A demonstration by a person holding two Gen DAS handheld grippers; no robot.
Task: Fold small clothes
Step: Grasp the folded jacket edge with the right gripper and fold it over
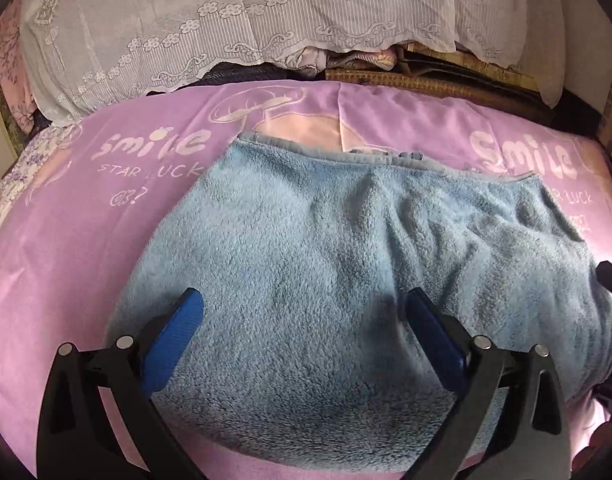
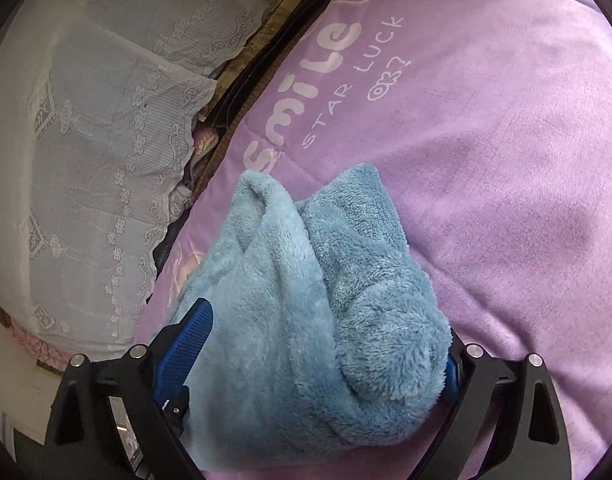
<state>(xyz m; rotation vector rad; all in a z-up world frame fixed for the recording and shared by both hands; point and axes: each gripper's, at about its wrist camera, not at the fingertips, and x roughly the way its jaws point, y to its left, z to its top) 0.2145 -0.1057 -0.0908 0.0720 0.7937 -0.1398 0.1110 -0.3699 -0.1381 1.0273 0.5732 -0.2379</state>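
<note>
A fluffy light-blue garment (image 1: 325, 248) lies spread on the purple bedsheet (image 1: 86, 240), its hemmed edge at the far side. My left gripper (image 1: 304, 312) is open and hovers just above the garment's near part, its blue pads (image 1: 174, 344) wide apart with nothing between them. In the right wrist view a bunched end of the same blue garment (image 2: 306, 320) fills the space between the pads of my right gripper (image 2: 325, 332); the left pad (image 2: 186, 344) shows and the right one is mostly hidden by fleece. The jaws stand wide, so grip is unclear.
A white lace cover (image 1: 226, 20) drapes over piled things at the far side of the bed, with a woven mat (image 1: 425, 80) beneath it. The sheet carries white "smile STAR LUCK" print (image 2: 317, 80). A floral cloth (image 1: 10, 184) lies at far left.
</note>
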